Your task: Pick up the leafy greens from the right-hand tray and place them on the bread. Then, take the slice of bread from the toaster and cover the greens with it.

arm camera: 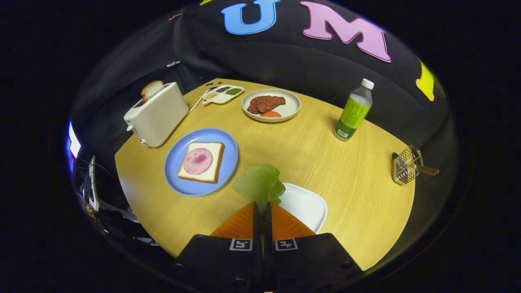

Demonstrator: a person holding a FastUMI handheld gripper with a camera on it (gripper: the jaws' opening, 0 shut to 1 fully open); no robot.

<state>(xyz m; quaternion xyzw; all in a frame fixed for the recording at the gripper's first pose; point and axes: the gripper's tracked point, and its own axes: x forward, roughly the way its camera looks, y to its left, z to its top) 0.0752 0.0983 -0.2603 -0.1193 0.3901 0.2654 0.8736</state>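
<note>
My gripper (261,205) is shut on the leafy greens (258,183), a pale green leaf that sticks up just ahead of the fingertips, lifted above the table. Under and right of the fingers lies the white tray (307,205). Beyond the fingers to the left, a blue plate (228,150) carries a slice of bread (213,169) topped with a round pink ham slice (198,160). Farther left stands a white toaster (156,116) with a second bread slice (152,89) poking out of its slot.
On the round wooden table (317,162), a white plate with brown meat and an orange slice (270,106) sits at the back, beside a small divided dish (223,93). A green-labelled bottle (353,112) stands back right. A wire basket tool (407,165) rests at the right edge.
</note>
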